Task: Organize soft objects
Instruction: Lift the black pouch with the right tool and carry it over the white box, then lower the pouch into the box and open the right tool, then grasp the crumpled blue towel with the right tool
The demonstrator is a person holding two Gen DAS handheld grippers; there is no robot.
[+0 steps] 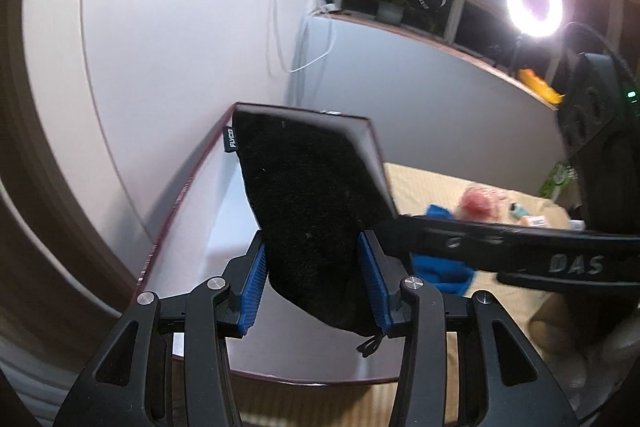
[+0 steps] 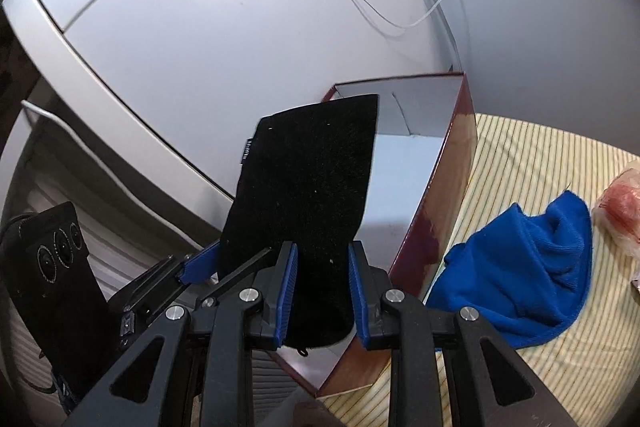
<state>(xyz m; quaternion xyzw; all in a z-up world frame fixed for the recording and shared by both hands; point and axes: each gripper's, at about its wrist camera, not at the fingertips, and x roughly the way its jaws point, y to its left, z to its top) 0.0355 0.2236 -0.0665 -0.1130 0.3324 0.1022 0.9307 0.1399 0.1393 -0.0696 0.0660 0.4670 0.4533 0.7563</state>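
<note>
Fingers (image 1: 256, 279) of my left gripper (image 1: 316, 279) pinch the black pouch (image 1: 308, 195) near its zipper end, and my right gripper (image 2: 322, 287) clamps the same pouch too; I'm holding it tilted above the open maroon box (image 2: 448, 195) (white inside). Blue cloth (image 2: 524, 267) lies crumpled on the striped bed (image 2: 532, 155) beside the box, a pink bundle (image 2: 620, 211) just beyond

Black felt pouch (image 2: 308, 195) stands upright over the open box (image 2: 448, 195) (blue cloth (image 2: 528, 267) crumpled beside).
</note>
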